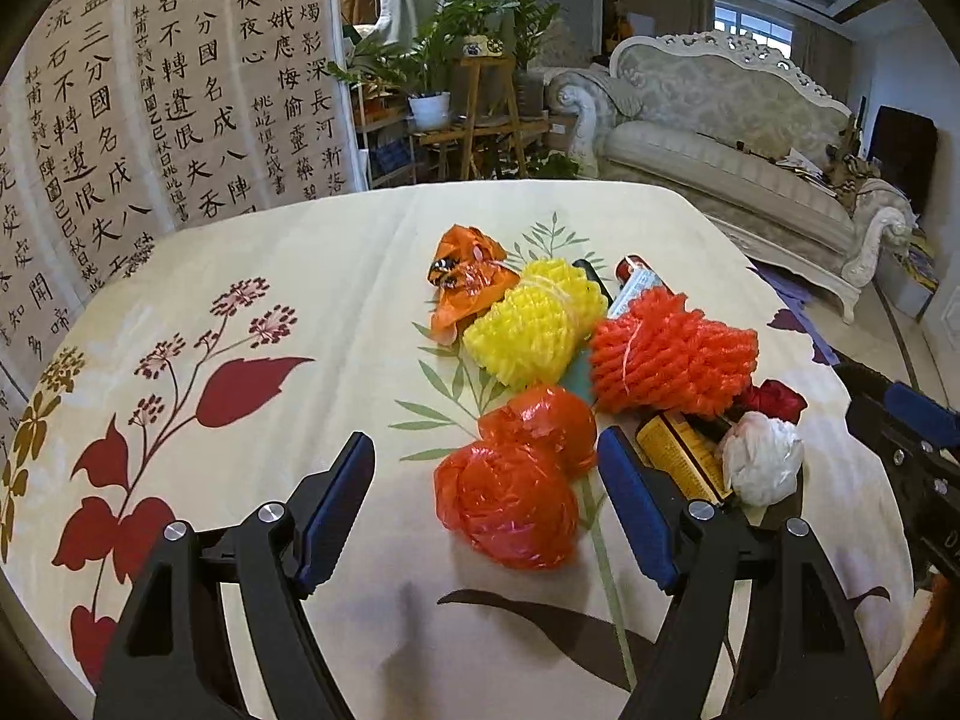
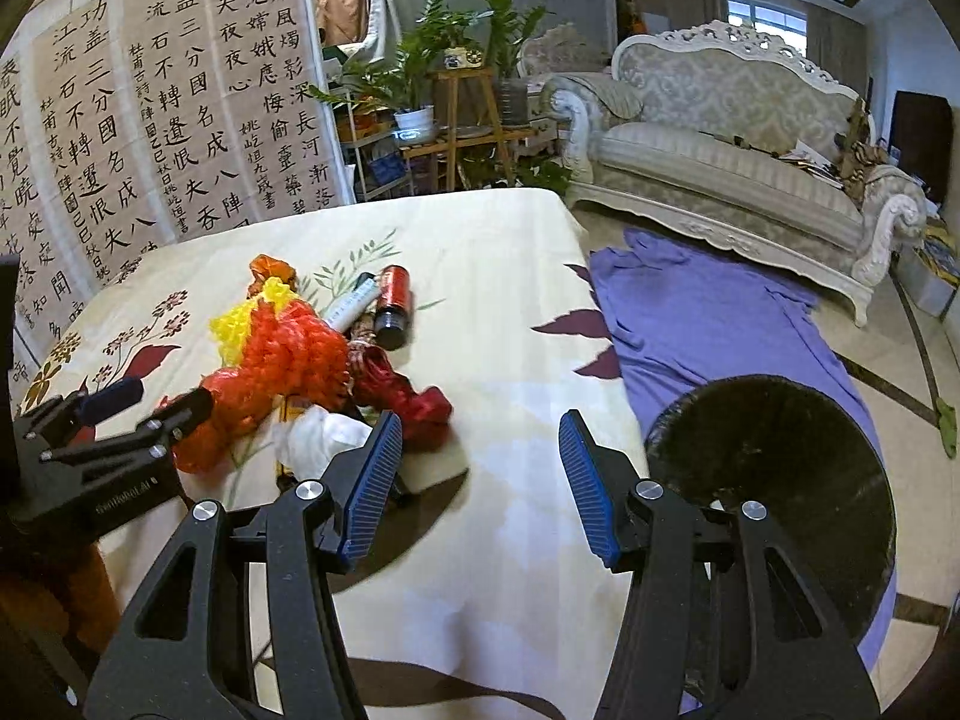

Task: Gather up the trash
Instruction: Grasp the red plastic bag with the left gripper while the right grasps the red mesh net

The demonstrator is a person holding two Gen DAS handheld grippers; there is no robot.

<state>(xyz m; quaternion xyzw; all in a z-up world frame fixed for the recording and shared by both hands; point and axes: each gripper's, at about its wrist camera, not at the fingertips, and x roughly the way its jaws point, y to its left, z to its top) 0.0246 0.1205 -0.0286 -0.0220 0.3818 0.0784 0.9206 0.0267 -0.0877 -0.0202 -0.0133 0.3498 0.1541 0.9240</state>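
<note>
Seemingly the trash has been heaped in one loose pile on the floral worktop (image 1: 252,276) so either tool can reach it; from the left wrist view the left gripper (image 1: 486,510) hovers with its fingers spread wide and nothing pressed between them, the crumpled red plastic bag (image 1: 510,498) lying in the gap but untouched, which I judge to be the first pick. Behind it sit one yellow foam net (image 1: 534,324), one orange-red foam net (image 1: 666,354), one orange wrapper (image 1: 465,282), one white wad (image 1: 759,462) and one yellow printed box (image 1: 681,456), all touching or overlapping. From the right wrist view the right gripper (image 2: 480,486) also stands open and empty above bare cloth, just beside the pile; two cylinders lie side by side at the far edge of the heap, a dark red bottle (image 2: 394,303) and a pale tube (image 2: 354,306). One dark round bin (image 2: 774,480) stands on the floor off the worktop's edge, near this gripper, likely placed there to receive the trash
</note>
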